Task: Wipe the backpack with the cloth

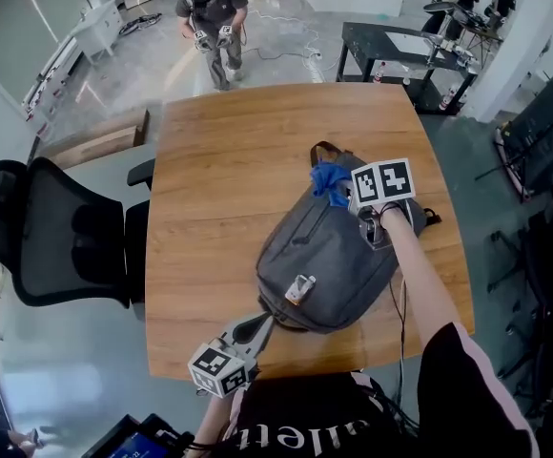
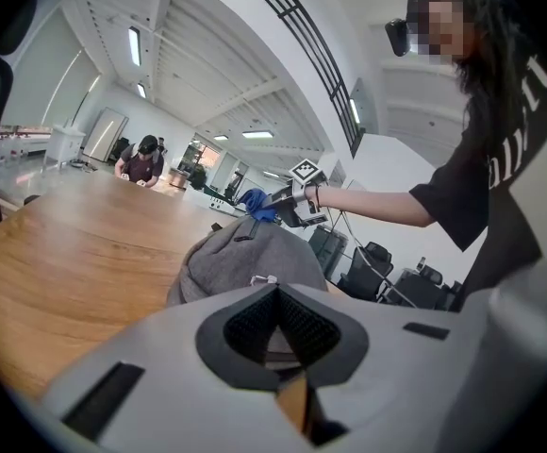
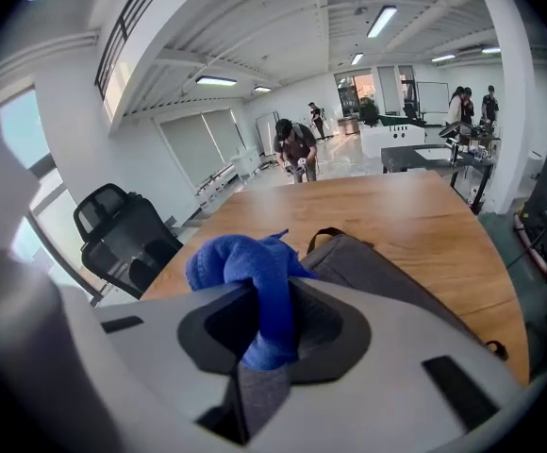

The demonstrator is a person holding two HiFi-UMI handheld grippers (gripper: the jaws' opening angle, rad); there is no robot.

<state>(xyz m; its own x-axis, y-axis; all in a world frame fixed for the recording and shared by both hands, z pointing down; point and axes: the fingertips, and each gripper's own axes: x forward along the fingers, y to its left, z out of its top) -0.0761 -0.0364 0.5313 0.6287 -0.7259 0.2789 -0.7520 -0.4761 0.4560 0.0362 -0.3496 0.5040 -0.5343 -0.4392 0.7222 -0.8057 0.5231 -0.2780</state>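
Wooden table (image 1: 229, 160) is sitting on a glossy grey floor (image 1: 162, 65). Black mesh office chair (image 1: 48, 227) is standing just beside its left edge. A person (image 1: 212, 8) is standing beyond the far edge. Black workbench (image 1: 358, 36) is standing far right. Ceiling strip lights (image 3: 379, 22) are glowing, and windows (image 3: 198, 144) are lining the left wall.

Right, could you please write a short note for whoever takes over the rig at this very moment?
Left gripper: fingers shut, apparently pinching the near edge of the grey fabric backpack to steady it.
Right gripper: shut on the bunched blue cloth, at the backpack's far end by its carry handle.
The backpack lies flat on the wooden table.
Done: the cloth is in hand and at the bag. How much is already wiped cannot be told.
Left: wipe across the backpack's surface.
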